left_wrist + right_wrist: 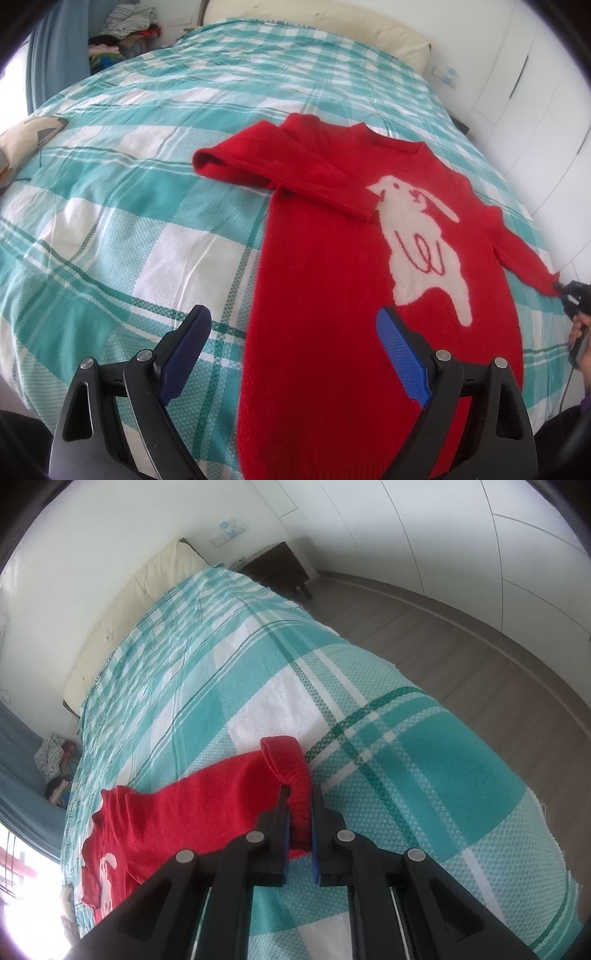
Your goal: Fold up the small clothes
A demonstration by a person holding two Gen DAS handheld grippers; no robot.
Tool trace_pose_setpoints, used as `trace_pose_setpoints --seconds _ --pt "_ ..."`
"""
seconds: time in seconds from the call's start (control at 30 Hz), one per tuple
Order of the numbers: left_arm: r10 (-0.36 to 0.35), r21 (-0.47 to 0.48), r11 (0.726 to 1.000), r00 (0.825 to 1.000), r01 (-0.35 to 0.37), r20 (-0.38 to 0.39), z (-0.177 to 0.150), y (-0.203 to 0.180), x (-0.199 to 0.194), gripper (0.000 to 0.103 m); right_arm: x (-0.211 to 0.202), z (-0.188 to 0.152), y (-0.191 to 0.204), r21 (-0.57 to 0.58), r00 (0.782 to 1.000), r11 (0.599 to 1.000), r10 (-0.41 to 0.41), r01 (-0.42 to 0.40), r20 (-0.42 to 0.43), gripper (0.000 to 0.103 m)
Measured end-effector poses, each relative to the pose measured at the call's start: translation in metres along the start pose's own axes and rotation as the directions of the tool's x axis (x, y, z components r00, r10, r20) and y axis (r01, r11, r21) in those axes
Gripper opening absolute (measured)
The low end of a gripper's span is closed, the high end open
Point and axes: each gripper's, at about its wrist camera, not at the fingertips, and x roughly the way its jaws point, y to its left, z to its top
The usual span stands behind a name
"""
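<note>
A small red sweater (325, 266) with a white rabbit on its chest lies flat on the bed. Its left sleeve (280, 166) is folded across the chest. My left gripper (293, 317) hovers open over the sweater's lower left part, nothing between its blue pads. The right sleeve (524, 258) stretches out to the side, and my right gripper (563, 291) is shut on its cuff. In the right wrist view the ribbed cuff (291, 768) is pinched between the jaws of the right gripper (300, 794), with the sleeve trailing back to the sweater body (122, 845).
The bed carries a teal and white plaid cover (147, 206). A cream headboard cushion (332, 26) lines the far end. A dark nightstand (277, 568) stands beside the bed, with wooden floor (461, 657) along the bed's edge. A pile of clothes (125, 33) sits in the corner.
</note>
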Motion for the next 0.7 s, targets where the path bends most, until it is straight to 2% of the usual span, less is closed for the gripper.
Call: trace_pose_setpoints --seconds 0.03,0.13,0.23,0.33,0.37,0.43,0.57,0.7 --pt "0.003 0.004 1.0 1.0 -0.003 -0.002 0.0 0.0 0.001 0.092 0.003 0.0 -0.002 0.017 1.0 1.0 0.012 -0.012 -0.007 0.015" --pt "0.0 0.005 1.0 1.0 0.001 -0.009 -0.001 -0.001 0.002 0.092 0.008 -0.003 -0.004 0.018 1.0 1.0 0.003 -0.003 -0.024 0.015" --pt "0.007 0.005 1.0 1.0 -0.007 -0.01 -0.001 0.0 0.003 0.092 -0.002 -0.003 0.001 -0.019 0.994 0.994 -0.105 0.106 0.023 0.007" --pt "0.023 0.004 1.0 1.0 -0.023 -0.014 -0.001 0.003 0.003 0.092 -0.01 -0.005 -0.005 -0.03 0.967 0.967 -0.254 0.255 0.034 0.006" --pt "0.027 0.005 1.0 0.999 -0.027 -0.017 -0.001 0.004 0.003 0.092 -0.01 -0.006 -0.013 -0.005 0.962 0.962 -0.272 0.272 0.019 0.006" --pt "0.035 0.008 0.999 0.999 -0.034 -0.026 -0.001 0.005 0.005 0.092 -0.011 -0.008 -0.024 0.023 0.956 0.956 -0.294 0.294 0.002 0.005" --pt "0.048 0.036 0.998 0.998 -0.047 -0.051 -0.003 0.001 0.01 0.092 -0.009 -0.011 -0.019 -0.022 0.936 0.936 -0.353 0.353 -0.002 0.005" --pt "0.081 0.083 0.993 0.996 -0.079 -0.03 -0.005 -0.003 0.006 0.092 -0.009 -0.011 -0.019 -0.025 0.934 0.934 -0.356 0.356 -0.006 0.007"
